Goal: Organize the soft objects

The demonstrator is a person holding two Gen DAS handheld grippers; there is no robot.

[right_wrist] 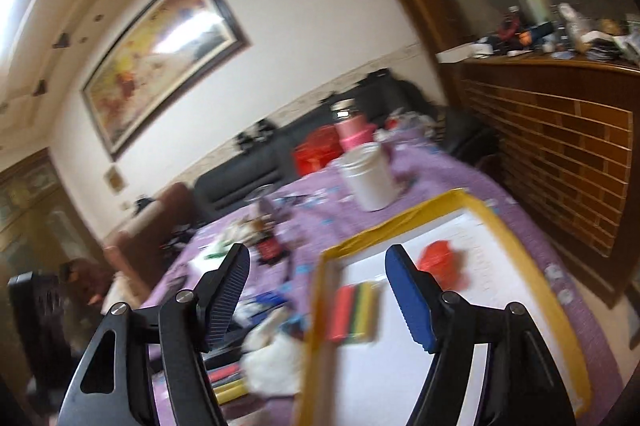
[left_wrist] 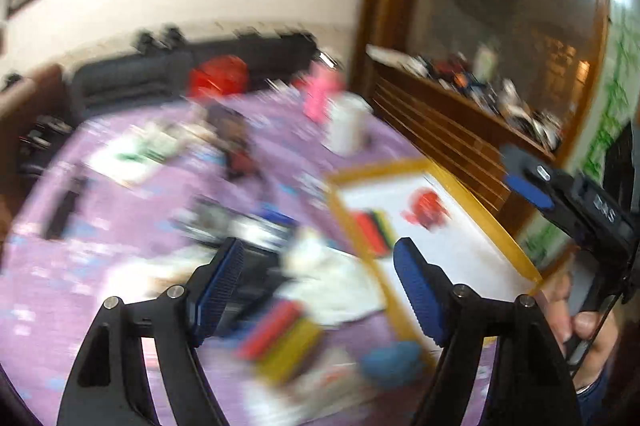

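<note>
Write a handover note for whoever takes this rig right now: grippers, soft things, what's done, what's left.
Left hand-held gripper: open, empty, above the table clutter.
Right hand-held gripper: open, empty, over the tray's left edge.
Done: striped sponge and red soft thing lie in the tray.
Left: second striped sponge, white cloth and blue soft thing on the purple cloth, outside the tray. Views are blurred.
</note>
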